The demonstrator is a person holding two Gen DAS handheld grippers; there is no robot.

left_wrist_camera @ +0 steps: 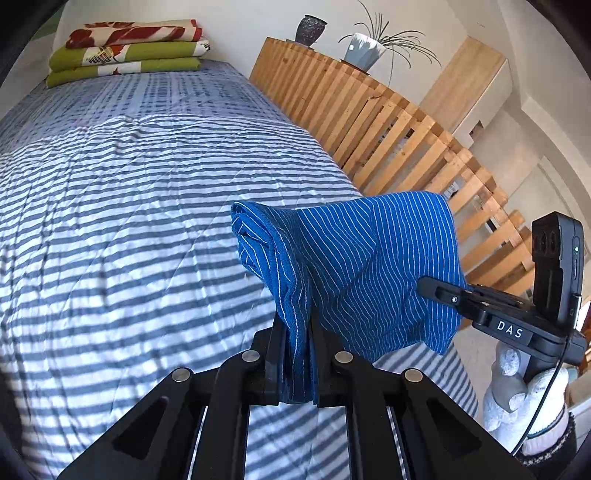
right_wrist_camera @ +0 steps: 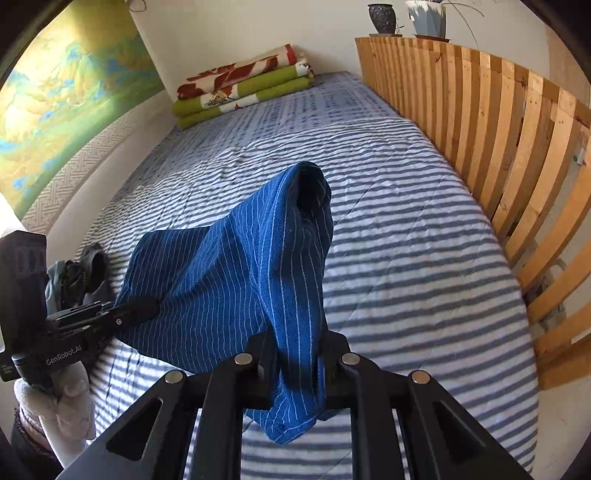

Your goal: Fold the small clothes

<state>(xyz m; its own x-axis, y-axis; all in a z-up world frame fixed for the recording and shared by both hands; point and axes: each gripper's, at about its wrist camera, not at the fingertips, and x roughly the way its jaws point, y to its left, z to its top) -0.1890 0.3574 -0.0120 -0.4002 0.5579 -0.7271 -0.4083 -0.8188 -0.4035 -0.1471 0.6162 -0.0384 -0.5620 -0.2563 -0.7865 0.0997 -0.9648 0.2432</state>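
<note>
Both the left hand-held gripper (left_wrist_camera: 295,354) and right hand-held gripper (right_wrist_camera: 297,365) pinch the blue pinstriped knit garment (left_wrist_camera: 354,266) aloft over the striped bed (left_wrist_camera: 129,221), mid-carry; next it needs spreading flat there.

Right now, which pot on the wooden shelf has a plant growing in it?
The pale blue-grey pot holds the plant, with long thin leaves spilling out. The dark speckled vase beside it, nearer the folded blankets, shows no plant.

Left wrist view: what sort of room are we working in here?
Most likely a bedroom at home. There is a bed with a striped cover, folded blankets stacked at its far end, and a slatted wooden rail along its side with potted plants on top.
</note>
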